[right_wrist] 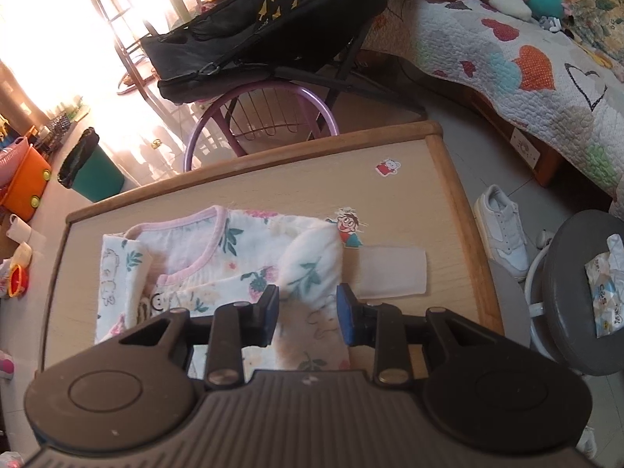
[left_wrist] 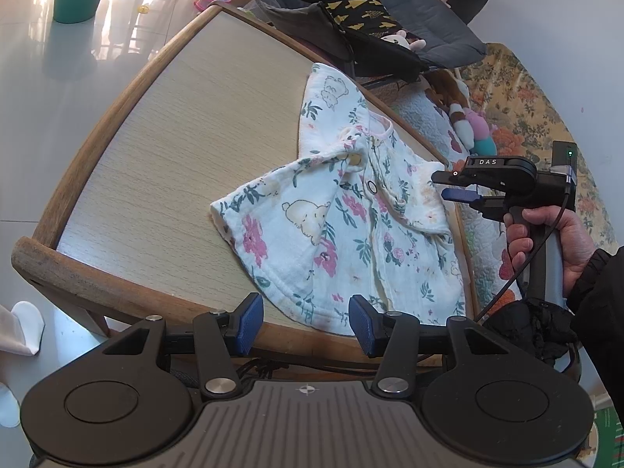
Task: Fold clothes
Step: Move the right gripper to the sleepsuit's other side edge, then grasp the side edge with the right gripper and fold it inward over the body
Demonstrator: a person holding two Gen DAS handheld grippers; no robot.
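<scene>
Left wrist view shows the baby top point(left_wrist: 351, 210) lying flat on the wooden table point(left_wrist: 163, 148), with one side already folded over its middle. Its long way runs from the pink neck, far from the left gripper point(left_wrist: 306, 321), down to the hem right by that gripper. The left gripper hangs just over the hem with its jaws apart and nothing between them. The right gripper point(left_wrist: 444, 185) sits at the far side of the baby top, by the sleeve, and a hand point(left_wrist: 553, 241) holds it. In the right wrist view the right gripper point(right_wrist: 308, 312) has its jaws apart over the sleeve point(right_wrist: 312, 261) and is not squeezing it. I think the right hand is nearer to that sleeve, so it should fold it in next.
</scene>
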